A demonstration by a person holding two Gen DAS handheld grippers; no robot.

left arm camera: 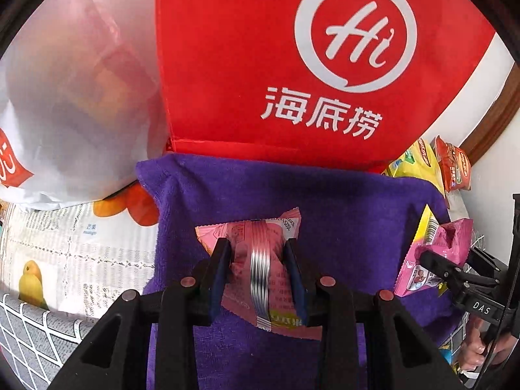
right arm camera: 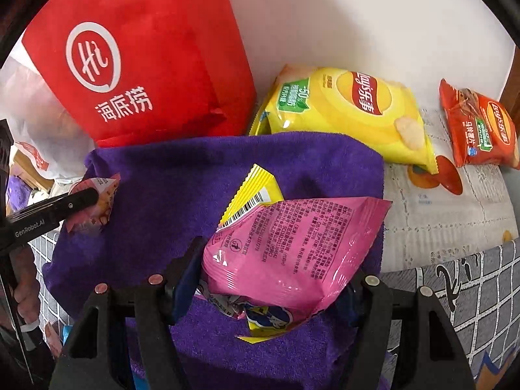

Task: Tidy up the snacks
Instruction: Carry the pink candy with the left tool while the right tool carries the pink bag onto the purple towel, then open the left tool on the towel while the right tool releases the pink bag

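White plastic bag (left arm camera: 74,97): far left in the left wrist view, translucent, standing against the red bag's side; its contents show only as blurred shapes.
Red bag (left arm camera: 260,65): upright behind the towel, white round logo and white characters on its face; its lower edge meets the towel's far edge.
Purple towel (left arm camera: 341,214): spread flat over the printed cloth on the bench (right arm camera: 481,292); both held packets are above it.
Left gripper (left arm camera: 258,253): jaws drawn close together, clamped on the small pink packet from both sides.
Small pink packet (left arm camera: 273,227): pinched between the left gripper's blue pads, a silver seam running down its middle, its top corners poking out beyond the fingertips; it seems to be just above the towel, though contact cannot be judged from this angle.
Right gripper (right arm camera: 276,279): jaws about half apart, grasping the large pink packet across its width.
Large pink packet (right arm camera: 292,243): puffed, printed back turned up, held between the right gripper's pads over the towel's right half.
Yellow packet (right arm camera: 256,191): flat, with a barcode, tucked under the large pink packet; a yellow corner also shows below, so it appears to be gripped along with it.
Yellow crisp bag (right arm camera: 351,113): lying on the printed cloth beyond the towel's right corner, beside the red bag.
Orange crisp bag (right arm camera: 477,126): farthest right, on the cloth near the wall, apart from the yellow one.
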